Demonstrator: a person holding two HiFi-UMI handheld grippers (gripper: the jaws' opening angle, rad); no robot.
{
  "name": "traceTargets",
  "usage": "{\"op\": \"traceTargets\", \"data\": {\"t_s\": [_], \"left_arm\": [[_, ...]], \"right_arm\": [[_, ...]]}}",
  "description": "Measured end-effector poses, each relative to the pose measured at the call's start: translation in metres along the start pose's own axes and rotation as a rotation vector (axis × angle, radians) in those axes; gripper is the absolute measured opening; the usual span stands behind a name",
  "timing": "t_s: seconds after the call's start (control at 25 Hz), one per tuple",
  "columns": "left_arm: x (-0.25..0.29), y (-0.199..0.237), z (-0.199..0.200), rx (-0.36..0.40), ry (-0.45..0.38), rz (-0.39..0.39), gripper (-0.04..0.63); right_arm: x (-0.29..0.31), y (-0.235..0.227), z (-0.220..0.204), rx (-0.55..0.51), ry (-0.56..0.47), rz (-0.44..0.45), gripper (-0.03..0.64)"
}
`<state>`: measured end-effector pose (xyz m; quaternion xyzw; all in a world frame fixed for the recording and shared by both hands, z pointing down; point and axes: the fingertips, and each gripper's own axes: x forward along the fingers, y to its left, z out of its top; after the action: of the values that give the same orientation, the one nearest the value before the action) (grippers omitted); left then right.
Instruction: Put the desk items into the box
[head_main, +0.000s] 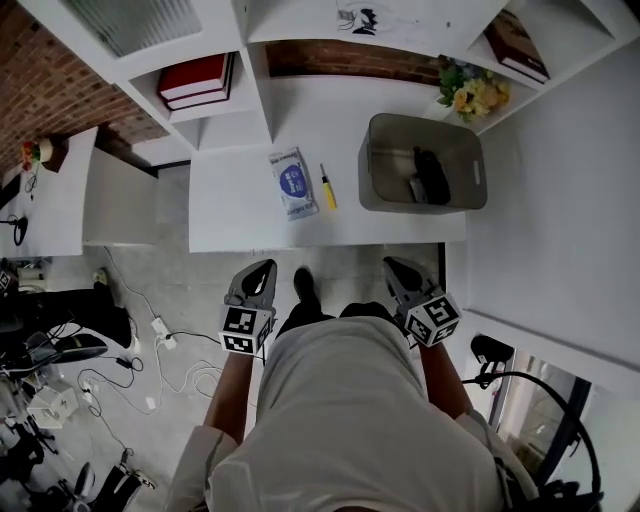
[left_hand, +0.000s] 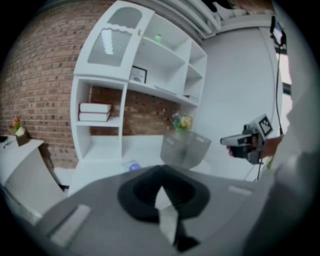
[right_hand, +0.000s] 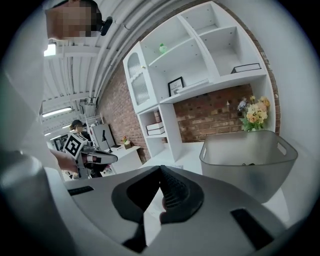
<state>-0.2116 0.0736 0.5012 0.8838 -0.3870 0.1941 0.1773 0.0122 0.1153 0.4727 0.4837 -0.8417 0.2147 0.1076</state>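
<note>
The left gripper (head_main: 263, 268) and right gripper (head_main: 393, 265) are hanging clenched and empty, on the near side of the desk (head_main: 240, 215). The wipes (head_main: 293, 183) and pen (head_main: 327, 187) are lying left of the box (head_main: 372, 165). Arriving still clenched, a gripper would be risking knocking the thin pen away.

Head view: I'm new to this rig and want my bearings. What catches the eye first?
The grey translucent box stands at the right end of the white desk, with dark items already inside. Left of it lie a wipes pack and a yellow pen, not yet boxed. Nearer, the left gripper and right gripper hover shut and empty short of the desk.
</note>
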Motion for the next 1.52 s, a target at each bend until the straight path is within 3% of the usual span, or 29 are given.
{"op": "traceTargets", "data": {"t_s": [0.32, 0.72, 0.88, 1.16, 1.52], "left_arm": [[0.036, 0.027, 0.003, -0.047, 0.03, -0.012, 0.005], [0.098, 0.032, 0.011, -0.137, 0.037, 0.048, 0.006], [0.132, 0.042, 0.009, -0.178, 0.061, 0.079, 0.036], [0.199, 0.078, -0.014, -0.224, 0.135, 0.153, 0.104], [0.266, 0.124, -0.075, -0.395, 0.264, 0.257, 0.186]], "right_arm": [[0.029, -0.009, 0.011, -0.004, 0.029, -0.013, 0.002], [0.048, -0.051, 0.024, -0.024, 0.078, 0.103, 0.002], [0.046, -0.077, 0.027, -0.01, 0.097, 0.102, 0.002], [0.036, -0.108, 0.014, 0.026, 0.146, 0.079, 0.002], [0.025, -0.133, -0.001, 0.063, 0.204, 0.034, 0.002]]}}
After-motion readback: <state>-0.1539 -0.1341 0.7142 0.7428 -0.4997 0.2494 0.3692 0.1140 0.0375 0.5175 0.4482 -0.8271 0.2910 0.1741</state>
